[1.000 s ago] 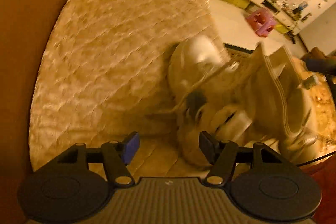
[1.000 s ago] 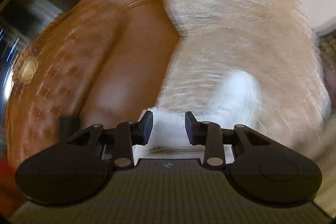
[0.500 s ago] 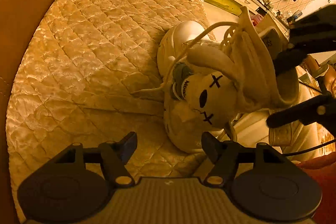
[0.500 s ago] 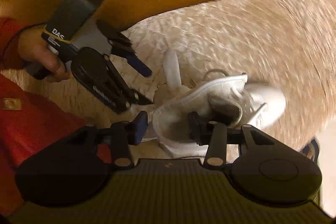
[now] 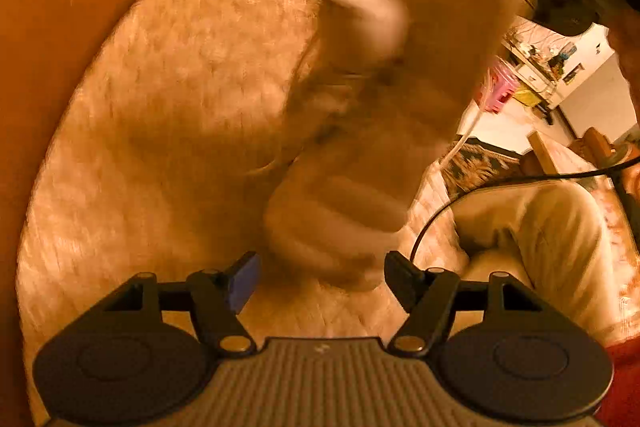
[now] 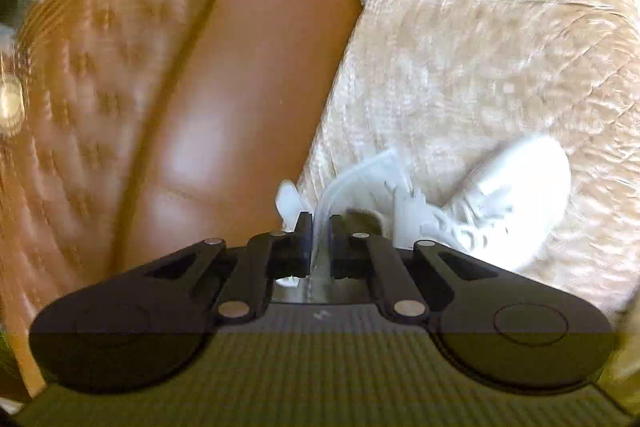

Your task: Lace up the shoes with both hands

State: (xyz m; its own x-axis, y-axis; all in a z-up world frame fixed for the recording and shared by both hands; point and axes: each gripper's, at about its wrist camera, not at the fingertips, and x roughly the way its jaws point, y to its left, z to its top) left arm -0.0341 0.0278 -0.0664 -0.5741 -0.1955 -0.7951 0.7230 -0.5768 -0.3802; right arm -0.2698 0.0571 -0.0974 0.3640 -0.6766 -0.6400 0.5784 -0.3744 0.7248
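Between the right gripper's just-closed jaws sits the white shoe's stiff collar, a sound hold; the left gripper gapes empty; laces look limp.

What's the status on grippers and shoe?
Right gripper just closed, pinching the shoe collar. Left gripper open, empty. Shoe blurred, lifted close before left camera.

Open quilted bedspread is seen above and right of the white shoe. The left side is closed off by the brown padded headboard. The gap ahead of the left tool is filled by the blurred shoe.
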